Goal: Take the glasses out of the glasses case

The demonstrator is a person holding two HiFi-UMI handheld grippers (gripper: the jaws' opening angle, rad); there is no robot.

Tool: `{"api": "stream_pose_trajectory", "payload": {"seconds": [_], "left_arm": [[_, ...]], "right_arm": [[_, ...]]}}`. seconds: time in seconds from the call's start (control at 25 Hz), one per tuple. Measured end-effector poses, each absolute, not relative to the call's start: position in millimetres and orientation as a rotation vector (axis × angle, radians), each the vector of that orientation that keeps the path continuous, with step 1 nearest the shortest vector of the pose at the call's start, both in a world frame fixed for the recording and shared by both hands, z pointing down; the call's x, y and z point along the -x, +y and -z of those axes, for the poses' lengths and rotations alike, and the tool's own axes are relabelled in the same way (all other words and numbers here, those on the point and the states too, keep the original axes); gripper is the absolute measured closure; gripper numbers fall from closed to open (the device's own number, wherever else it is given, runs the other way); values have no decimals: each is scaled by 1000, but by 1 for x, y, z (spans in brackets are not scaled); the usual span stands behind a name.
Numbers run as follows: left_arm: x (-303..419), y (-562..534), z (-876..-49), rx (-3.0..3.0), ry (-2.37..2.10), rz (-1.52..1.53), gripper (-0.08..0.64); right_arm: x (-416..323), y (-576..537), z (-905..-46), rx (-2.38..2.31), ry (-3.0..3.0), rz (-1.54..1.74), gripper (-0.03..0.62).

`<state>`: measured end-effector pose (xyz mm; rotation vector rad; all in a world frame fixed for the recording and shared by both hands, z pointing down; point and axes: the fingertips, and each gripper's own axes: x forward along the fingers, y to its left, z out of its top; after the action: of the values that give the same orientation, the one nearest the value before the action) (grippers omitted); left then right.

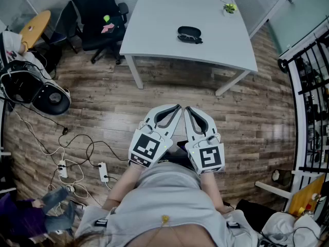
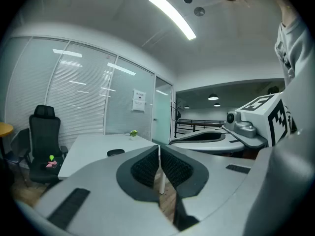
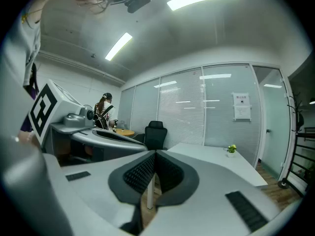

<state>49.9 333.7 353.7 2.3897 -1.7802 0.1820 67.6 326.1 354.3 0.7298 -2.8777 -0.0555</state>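
A black glasses case lies open on the white table, with the glasses resting in it. In the left gripper view the case is a small dark shape on the tabletop, far ahead. Both grippers are held close to the person's body over the wooden floor, well short of the table. The left gripper is shut with nothing between its jaws, and its pads meet at the tips. The right gripper is shut and empty too, its tips touching.
A small green potted plant stands at the table's far right corner. A black office chair sits left of the table. Cables and power strips trail over the floor at left. A black metal rack lines the right side.
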Motion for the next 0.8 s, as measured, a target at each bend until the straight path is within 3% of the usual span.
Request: {"api": "stream_pose_trajectory", "payload": {"seconds": [0.52,0.8], "left_arm": [[-65,326,-359,-2378,-1772,-154,522],[-56,285,-367,-2360,-1791,-176,485]], "right_arm": [[-91,313,-356,-767,-2865,21,571],[-86,272,-367,-740,-2891,-41,552]]}}
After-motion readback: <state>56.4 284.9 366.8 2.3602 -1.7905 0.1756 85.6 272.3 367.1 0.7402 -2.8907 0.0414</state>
